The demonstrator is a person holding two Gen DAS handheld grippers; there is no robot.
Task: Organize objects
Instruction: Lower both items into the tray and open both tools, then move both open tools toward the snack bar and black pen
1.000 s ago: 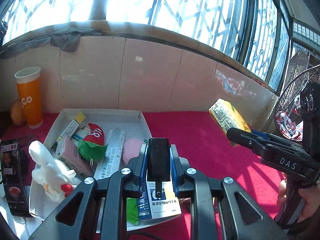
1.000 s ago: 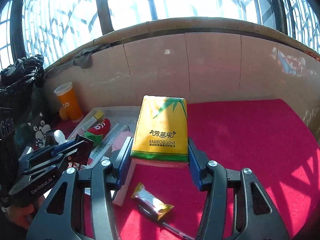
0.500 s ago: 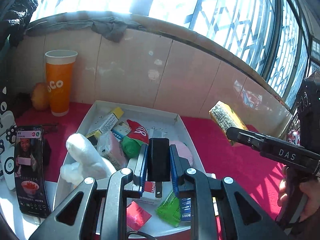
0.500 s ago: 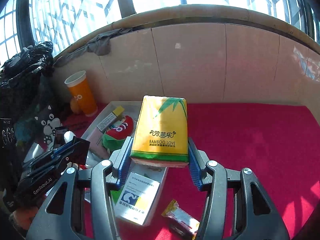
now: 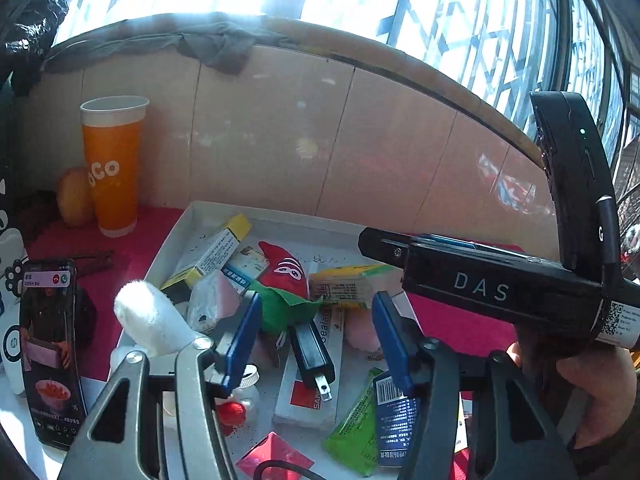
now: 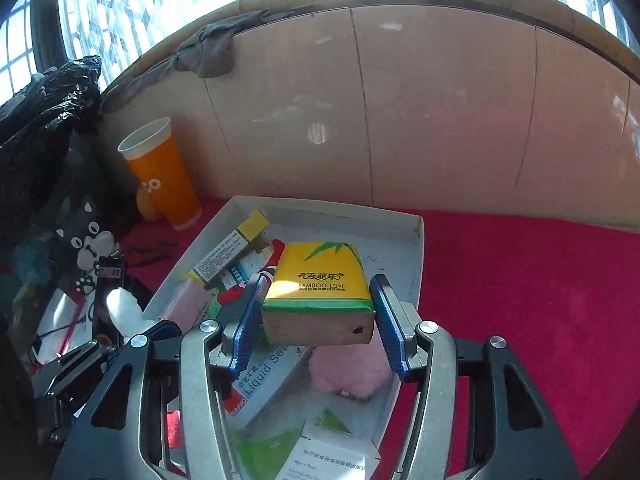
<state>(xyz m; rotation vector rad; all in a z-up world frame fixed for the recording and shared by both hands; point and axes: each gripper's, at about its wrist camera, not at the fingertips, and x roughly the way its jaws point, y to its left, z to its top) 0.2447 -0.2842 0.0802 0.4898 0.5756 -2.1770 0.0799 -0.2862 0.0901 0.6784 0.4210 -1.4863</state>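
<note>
Left gripper: jaws opening, nothing between the pads; one black plug lies released in the white tray, lower centre of the left wrist view, on a white sealant box. Right gripper: jaws opening, one yellow tissue pack sits between the pads with a visible gap on each side, so not clamped, centre of the right wrist view above the tray. Tray count, as far as visible: one red-and-green plush toy, one pink puff, one yellow-ended box, two green sachets, one red sachet, one dark blue box. Outside the tray on the red cloth: one orange paper cup at upper left, one white plush toy at the tray's left edge, one phone at lower left. One hand grips the right gripper's handle at lower right of the left wrist view.
</note>
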